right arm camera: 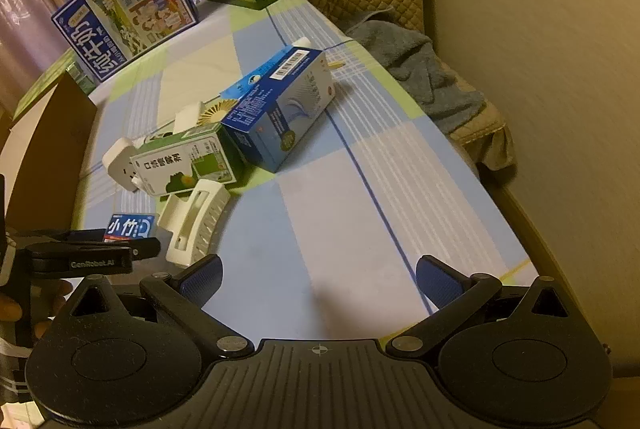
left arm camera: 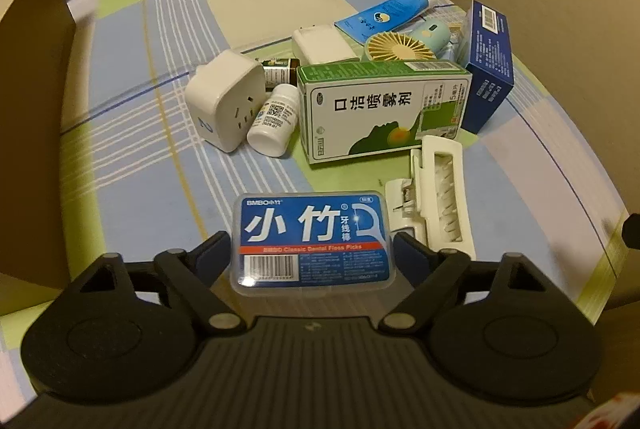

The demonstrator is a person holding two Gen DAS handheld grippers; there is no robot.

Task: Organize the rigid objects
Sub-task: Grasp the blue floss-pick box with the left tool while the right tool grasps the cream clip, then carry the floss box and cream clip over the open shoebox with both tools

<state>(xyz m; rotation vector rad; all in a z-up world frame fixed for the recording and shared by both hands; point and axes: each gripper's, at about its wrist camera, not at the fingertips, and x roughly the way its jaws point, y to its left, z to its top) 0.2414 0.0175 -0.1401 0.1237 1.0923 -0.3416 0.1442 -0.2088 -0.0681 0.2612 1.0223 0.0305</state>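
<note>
Nearest the near edge of the bed, the left gripper [left arm camera: 314, 247] has its fingers spread wide to either side of the floss pick box [left arm camera: 314, 241], which lies flat on the checked sheet [left arm camera: 140, 109]. A pad stands close beside each short end, but I cannot tell whether either touches, so I judge the box not yet gripped.

The right gripper [right arm camera: 318, 275] hovers with its fingers apart over bare sheet, holding nothing.

Just beyond the floss box lies the white hair clip [left arm camera: 438, 195], then the green spray box [left arm camera: 384, 113], the small white bottle [left arm camera: 274, 121] and the white plug adapter [left arm camera: 224, 101]. Farther on, toward the wall-side edge, are the dark blue box [left arm camera: 488, 65], the hand fan [left arm camera: 400, 47] and a blue tube [left arm camera: 394, 9].

All lie in one loose heap in mid-bed. The cardboard box [left arm camera: 28, 117] at the left edge may be the destination; its inside is hidden. Sorting appears barely begun, with nearly everything left.
</note>
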